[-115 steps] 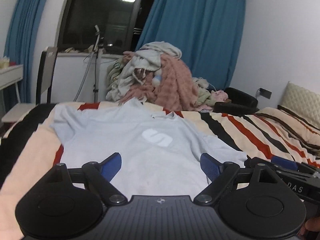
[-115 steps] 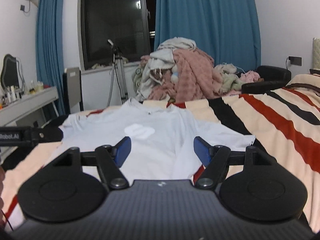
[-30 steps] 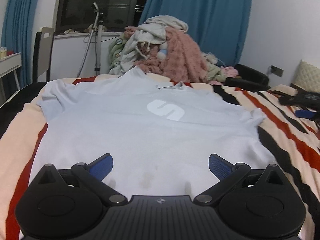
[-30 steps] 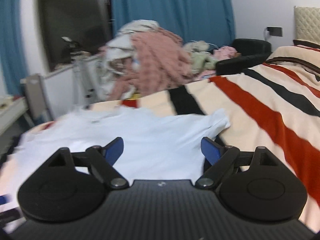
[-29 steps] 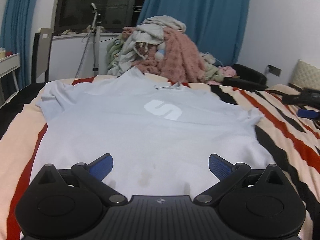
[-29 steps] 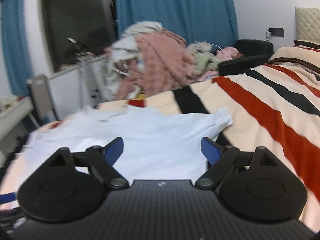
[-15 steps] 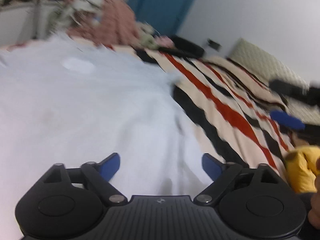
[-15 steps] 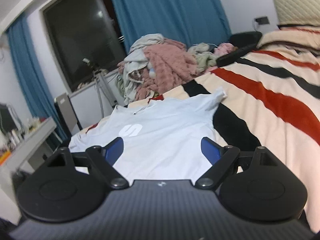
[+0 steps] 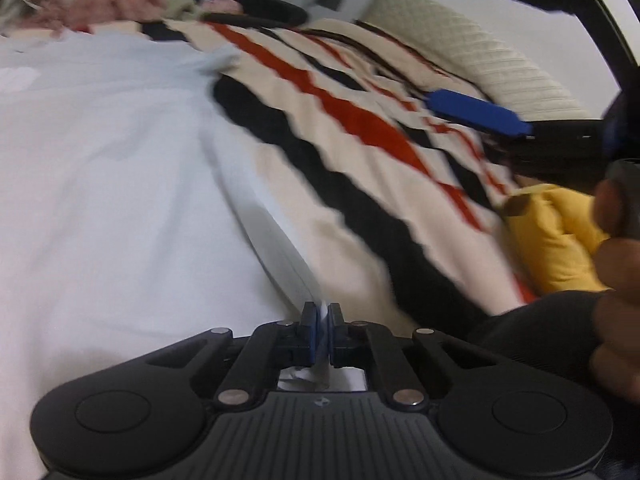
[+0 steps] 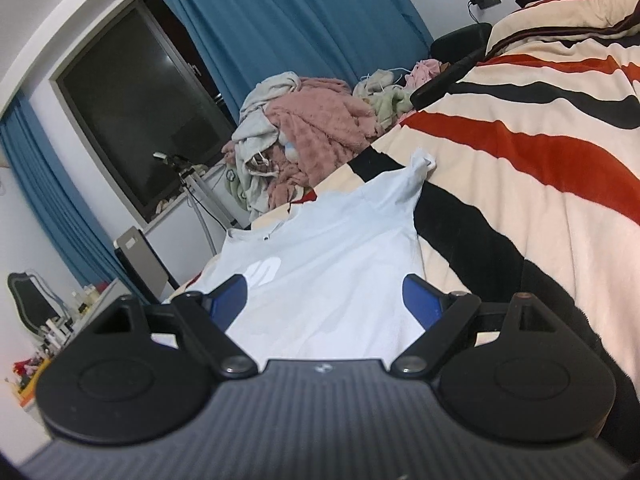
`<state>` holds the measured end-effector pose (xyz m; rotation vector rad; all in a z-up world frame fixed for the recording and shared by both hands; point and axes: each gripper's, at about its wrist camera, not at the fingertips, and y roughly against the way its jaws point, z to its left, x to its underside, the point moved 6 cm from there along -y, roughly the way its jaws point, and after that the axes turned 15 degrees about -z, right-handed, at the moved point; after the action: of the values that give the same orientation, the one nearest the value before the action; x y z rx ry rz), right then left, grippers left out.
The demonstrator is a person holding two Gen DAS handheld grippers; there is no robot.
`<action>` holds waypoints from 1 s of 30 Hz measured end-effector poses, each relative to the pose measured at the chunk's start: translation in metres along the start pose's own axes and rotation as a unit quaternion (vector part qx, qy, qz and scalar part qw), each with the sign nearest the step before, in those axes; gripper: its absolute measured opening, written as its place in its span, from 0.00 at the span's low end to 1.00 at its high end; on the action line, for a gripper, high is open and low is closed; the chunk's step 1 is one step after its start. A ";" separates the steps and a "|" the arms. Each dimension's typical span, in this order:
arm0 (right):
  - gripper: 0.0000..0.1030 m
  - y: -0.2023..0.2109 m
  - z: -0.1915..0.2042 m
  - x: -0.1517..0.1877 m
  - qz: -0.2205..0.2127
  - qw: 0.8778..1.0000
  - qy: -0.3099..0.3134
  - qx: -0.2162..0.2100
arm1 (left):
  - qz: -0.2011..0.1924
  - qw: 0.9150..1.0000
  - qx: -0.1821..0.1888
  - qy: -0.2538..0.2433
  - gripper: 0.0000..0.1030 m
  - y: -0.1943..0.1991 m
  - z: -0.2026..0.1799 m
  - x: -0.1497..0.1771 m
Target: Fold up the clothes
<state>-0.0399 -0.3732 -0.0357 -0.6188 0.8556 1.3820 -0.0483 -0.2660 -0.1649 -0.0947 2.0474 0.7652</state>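
Pale-blue T-shirt [image 10: 332, 280] lies flat, collar away; left tongs [image 9: 320, 330] just closed, pinching its hem; right tongs [image 10: 326, 306] gape.

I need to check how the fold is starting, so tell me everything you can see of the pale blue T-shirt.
The pale blue T-shirt looks like thin soft knit and lies flat, front up, on the striped blanket, collar toward the heap of clothes. A white letter print sits on its chest, and one short sleeve reaches onto a black stripe. The left tongs have just closed and pinch its side edge near the hem. The right tongs are open above the lower body, gripping nothing.
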 end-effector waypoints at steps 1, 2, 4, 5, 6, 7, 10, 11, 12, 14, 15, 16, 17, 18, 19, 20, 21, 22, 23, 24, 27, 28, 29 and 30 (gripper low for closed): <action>0.84 0.001 0.000 -0.001 -0.005 1.000 0.008 0.002 | 0.007 1.000 0.010 0.001 0.06 -0.007 -0.007 0.002; 0.84 0.002 0.000 -0.002 -0.009 1.000 0.018 0.005 | 0.018 1.000 0.011 -0.014 0.06 -0.015 -0.015 0.006; 0.84 0.003 0.000 -0.004 -0.017 0.999 0.037 0.011 | 0.039 0.998 0.006 -0.052 0.05 -0.030 -0.029 0.013; 0.84 0.003 -0.001 -0.004 -0.019 0.999 0.044 0.014 | 0.042 0.997 0.002 -0.058 0.05 -0.033 -0.030 0.014; 0.84 0.002 -0.002 -0.003 -0.019 0.998 0.049 0.017 | 0.042 0.998 -0.001 -0.055 0.06 -0.032 -0.029 0.014; 0.84 0.001 -0.002 -0.002 -0.017 0.998 0.051 0.018 | 0.040 0.998 -0.003 -0.049 0.12 -0.031 -0.027 0.013; 0.84 -0.002 -0.003 0.000 -0.014 0.998 0.052 0.019 | 0.019 0.999 -0.034 -0.022 0.54 -0.014 -0.013 0.005; 0.84 -0.002 -0.002 0.000 -0.015 0.998 0.055 0.019 | 0.011 0.999 -0.045 -0.013 0.59 -0.007 -0.008 0.001; 0.83 -0.002 -0.002 -0.001 -0.018 0.998 0.058 0.021 | 0.001 0.999 -0.053 -0.004 0.70 0.001 -0.003 -0.003; 0.84 0.000 -0.002 -0.003 -0.025 0.997 0.064 0.023 | -0.022 0.997 -0.074 0.011 0.80 0.022 0.008 -0.018; 0.84 0.000 -0.002 -0.004 -0.028 0.997 0.065 0.023 | -0.035 0.995 -0.089 0.010 0.81 0.032 0.013 -0.026; 0.84 0.001 -0.001 -0.004 -0.031 0.997 0.066 0.024 | -0.051 0.993 -0.107 -0.002 0.83 0.043 0.016 -0.034; 0.84 0.002 0.001 -0.004 -0.033 0.997 0.071 0.023 | -0.067 0.990 -0.125 -0.015 0.84 0.054 0.020 -0.042; 0.84 0.002 0.003 -0.004 -0.035 0.996 0.078 0.022 | -0.084 0.986 -0.144 -0.029 0.87 0.065 0.023 -0.050; 0.84 0.002 0.006 -0.003 -0.036 0.995 0.086 0.021 | -0.097 0.982 -0.160 -0.034 0.90 0.077 0.028 -0.056; 0.84 0.002 0.009 -0.001 -0.037 0.995 0.092 0.019 | -0.110 0.977 -0.177 -0.035 0.91 0.089 0.033 -0.061; 0.84 0.001 0.011 0.000 -0.036 0.994 0.098 0.018 | -0.122 0.973 -0.193 -0.037 0.92 0.101 0.038 -0.066; 0.84 0.001 0.014 0.002 -0.036 0.994 0.105 0.016 | -0.135 0.968 -0.209 -0.038 0.92 0.113 0.043 -0.071; 0.84 0.001 0.017 0.003 -0.035 0.993 0.110 0.014 | -0.147 0.962 -0.225 -0.040 0.92 0.125 0.048 -0.076; 0.84 0.001 0.019 0.005 -0.035 0.993 0.116 0.011 | -0.156 0.957 -0.239 -0.042 0.93 0.136 0.051 -0.080; 0.84 0.000 0.030 0.010 -0.037 0.990 0.137 -0.003 | -0.182 0.942 -0.277 -0.053 0.93 0.167 0.059 -0.089; 0.84 0.001 0.035 0.012 -0.040 0.989 0.146 -0.006 | -0.192 0.938 -0.285 -0.053 0.94 0.177 0.060 -0.091; 0.84 0.001 0.039 0.013 -0.043 0.987 0.155 -0.009 | -0.203 0.933 -0.292 -0.053 0.94 0.186 0.062 -0.092; 0.84 0.002 0.043 0.015 -0.046 0.985 0.164 -0.011 | -0.214 0.929 -0.298 -0.053 0.94 0.194 0.062 -0.091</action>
<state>-0.0355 -0.3294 -0.0231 -0.9092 1.0600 1.2245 -0.0179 -0.0959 -0.0235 -0.7993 1.5482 1.0514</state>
